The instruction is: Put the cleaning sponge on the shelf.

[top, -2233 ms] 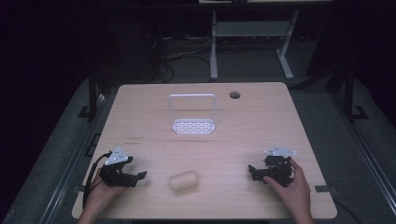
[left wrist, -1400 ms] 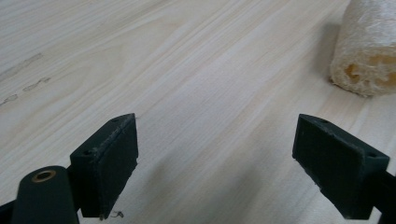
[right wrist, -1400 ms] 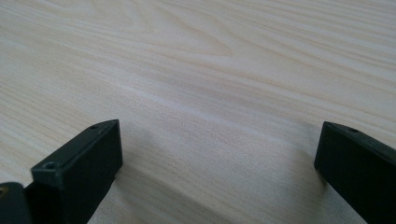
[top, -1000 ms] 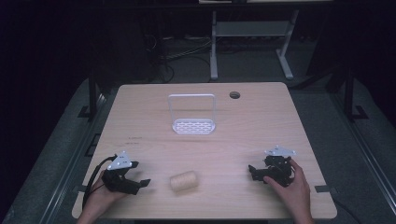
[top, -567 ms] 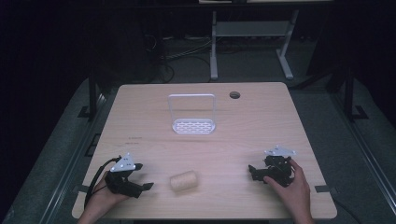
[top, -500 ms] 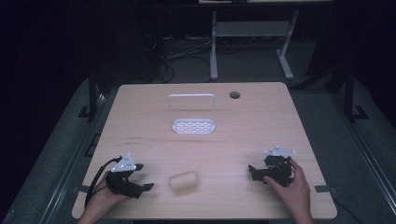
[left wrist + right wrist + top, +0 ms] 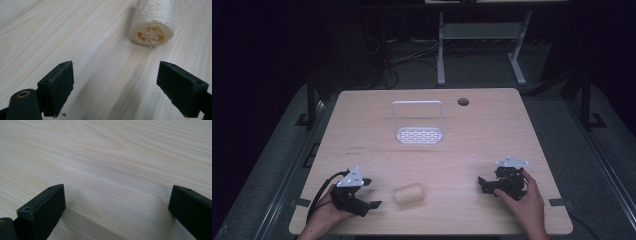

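- Your left gripper (image 7: 371, 194) sits low at the near left of the table (image 7: 492, 130), jaws spread wide with nothing between them. The loofah piece (image 7: 409, 194) lies on its side just beside it, toward the middle of the near edge.
- In the left gripper view the loofah piece (image 7: 152, 22) lies ahead and off toward the right-hand jaw, not centred in the gap. If you close from this line, one jaw probably meets it first and shoves it aside.
- It is a rough cylinder resting on its curved side, so a nudge across its length may well set it rolling, possibly toward the near edge.
- It looks soft and porous; a hard squeeze could crush it, and a shallow pinch at the end face may let it slip out.
- Your right gripper (image 7: 482, 183) rests well apart at the near right, jaws also wide open over bare wood in its own view, holding nothing.
- The white rack (image 7: 418, 122) stands upright mid-table, well beyond the loofah. I cannot tell how firmly it stands, so a bump might tip it.
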The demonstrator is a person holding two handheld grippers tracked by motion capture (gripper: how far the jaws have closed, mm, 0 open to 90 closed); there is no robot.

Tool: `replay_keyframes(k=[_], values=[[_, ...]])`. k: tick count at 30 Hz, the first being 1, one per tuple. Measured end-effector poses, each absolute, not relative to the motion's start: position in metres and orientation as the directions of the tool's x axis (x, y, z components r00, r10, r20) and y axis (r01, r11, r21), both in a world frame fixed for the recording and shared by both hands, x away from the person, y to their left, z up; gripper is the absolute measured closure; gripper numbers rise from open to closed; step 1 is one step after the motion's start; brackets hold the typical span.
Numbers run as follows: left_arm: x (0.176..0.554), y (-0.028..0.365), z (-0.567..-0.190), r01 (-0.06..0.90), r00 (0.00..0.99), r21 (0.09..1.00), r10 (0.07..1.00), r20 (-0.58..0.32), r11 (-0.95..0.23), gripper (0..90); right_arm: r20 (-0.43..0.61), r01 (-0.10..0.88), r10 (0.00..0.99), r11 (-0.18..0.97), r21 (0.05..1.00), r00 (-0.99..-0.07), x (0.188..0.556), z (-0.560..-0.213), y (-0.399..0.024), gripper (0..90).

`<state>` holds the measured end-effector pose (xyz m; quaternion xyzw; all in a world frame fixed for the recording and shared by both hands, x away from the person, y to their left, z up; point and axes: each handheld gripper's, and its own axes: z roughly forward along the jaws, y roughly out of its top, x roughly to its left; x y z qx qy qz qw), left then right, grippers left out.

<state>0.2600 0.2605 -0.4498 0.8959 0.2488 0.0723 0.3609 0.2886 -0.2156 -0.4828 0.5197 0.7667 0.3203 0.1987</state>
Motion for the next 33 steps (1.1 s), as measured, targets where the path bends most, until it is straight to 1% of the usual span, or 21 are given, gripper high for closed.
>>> replay_keyframes(k=[16, 27, 33], values=[[0.255, 0.233, -0.451, 0.343, 0.906, 0.684, 0.420, -0.059, -0.644, 13.8, 0.028, 0.670, 0.924, 0.255, 0.698, -0.381, 0.289, -0.483, -0.216, 0.5], [0.257, 0.219, -0.451, 0.316, 0.920, 0.682, 0.389, -0.051, -0.659, 13.6, 0.029, 0.670, 0.924, 0.254, 0.698, -0.381, 0.289, -0.483, -0.216, 0.5], [0.260, 0.213, -0.449, 0.311, 0.920, 0.689, 0.389, -0.046, -0.655, 13.6, 0.028, 0.670, 0.924, 0.255, 0.697, -0.381, 0.289, -0.483, -0.216, 0.5]])
